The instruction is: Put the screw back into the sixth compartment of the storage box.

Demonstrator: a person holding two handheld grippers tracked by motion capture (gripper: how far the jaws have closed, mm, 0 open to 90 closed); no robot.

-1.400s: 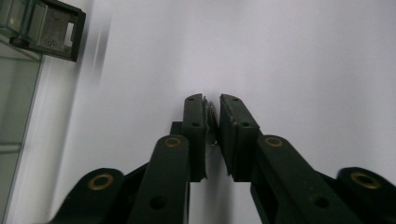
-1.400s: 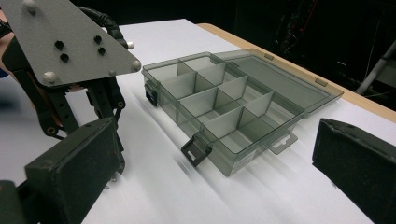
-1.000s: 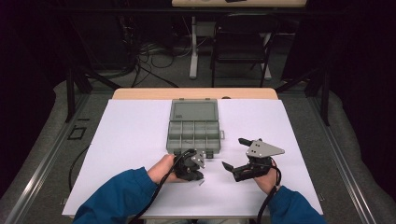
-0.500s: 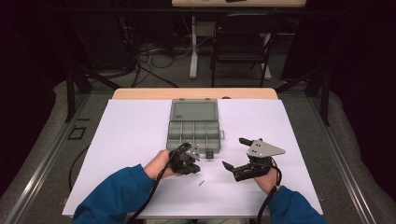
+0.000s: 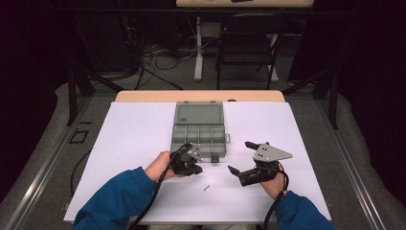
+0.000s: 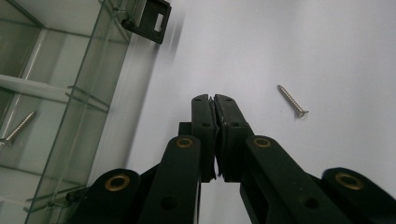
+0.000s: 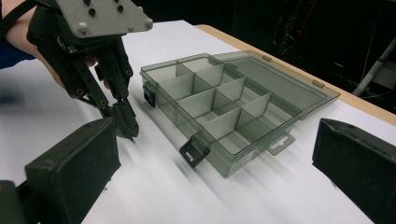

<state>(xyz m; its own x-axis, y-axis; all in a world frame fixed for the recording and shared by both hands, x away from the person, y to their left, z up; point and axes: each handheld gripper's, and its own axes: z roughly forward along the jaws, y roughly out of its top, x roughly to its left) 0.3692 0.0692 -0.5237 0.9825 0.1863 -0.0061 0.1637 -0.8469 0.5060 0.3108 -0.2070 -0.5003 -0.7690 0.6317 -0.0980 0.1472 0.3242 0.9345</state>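
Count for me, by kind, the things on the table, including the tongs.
Screws: 2, one on the white sheet at, one inside a compartment
Compartment box: 1
Tongs: 2, left tongs and right tongs
Total: 5

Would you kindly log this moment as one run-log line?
left tool: shut, empty, beside organizer box | right tool: open, idle | loose screw: on white sheet | box lid: open
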